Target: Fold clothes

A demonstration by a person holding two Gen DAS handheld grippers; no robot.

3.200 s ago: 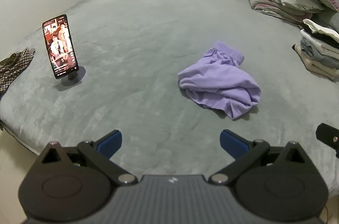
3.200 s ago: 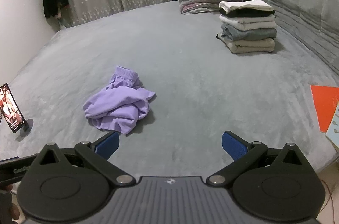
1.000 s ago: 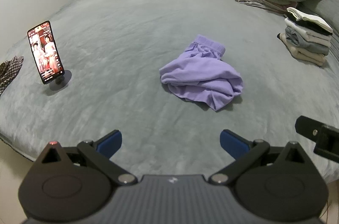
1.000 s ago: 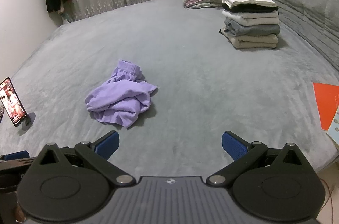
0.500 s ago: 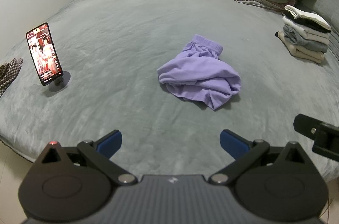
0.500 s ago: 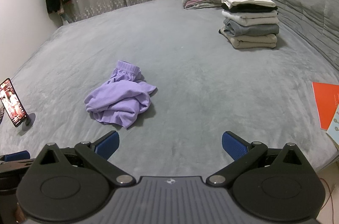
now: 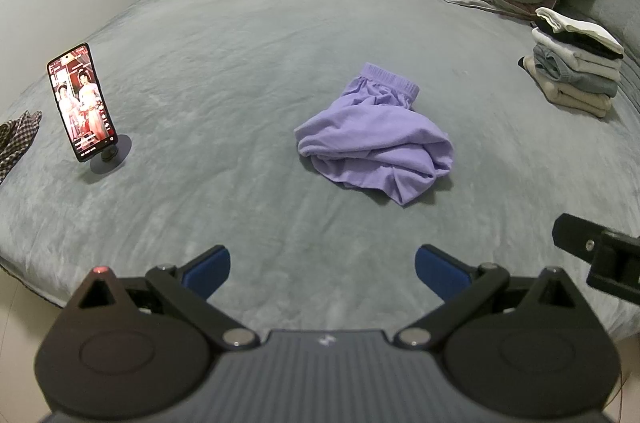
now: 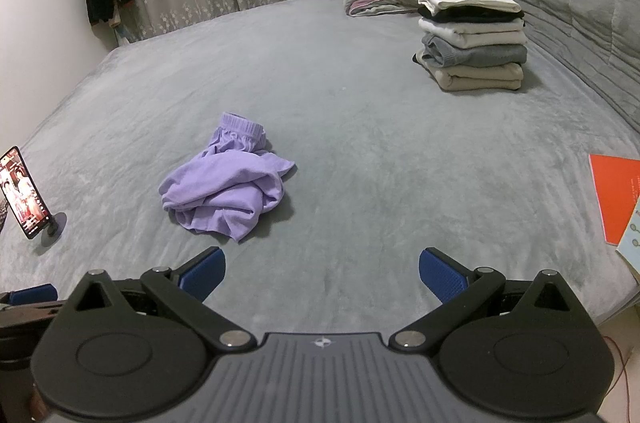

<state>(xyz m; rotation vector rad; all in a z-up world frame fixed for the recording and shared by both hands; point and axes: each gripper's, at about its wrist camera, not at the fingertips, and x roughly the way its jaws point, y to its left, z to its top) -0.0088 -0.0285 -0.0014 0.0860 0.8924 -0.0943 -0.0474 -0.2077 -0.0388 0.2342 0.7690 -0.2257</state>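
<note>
Clearly, from the left wrist view, the left gripper (image 7: 322, 269) was seen spread wide with nothing between its blue pads, held above the near edge of the grey bed (image 7: 240, 63). The purple shorts (image 7: 376, 139) were found crumpled in a heap near the middle of the bed, well apart from the gripper, their elastic waistband (image 7: 390, 79) turned away toward the far side. A phone on a stand (image 7: 82, 103) was placed to the left, and a stack of folded clothes (image 7: 576, 71) to the right.

From the right wrist view, the right gripper (image 8: 322, 273) was likewise seen released and empty, with the shorts (image 8: 228, 189) ahead and to its left. The fabric was judged light, soft and limp, likely to sag and bunch. A hold at the two ends of the waistband (image 8: 242, 125) was judged best for shaking the garment flat.
</note>
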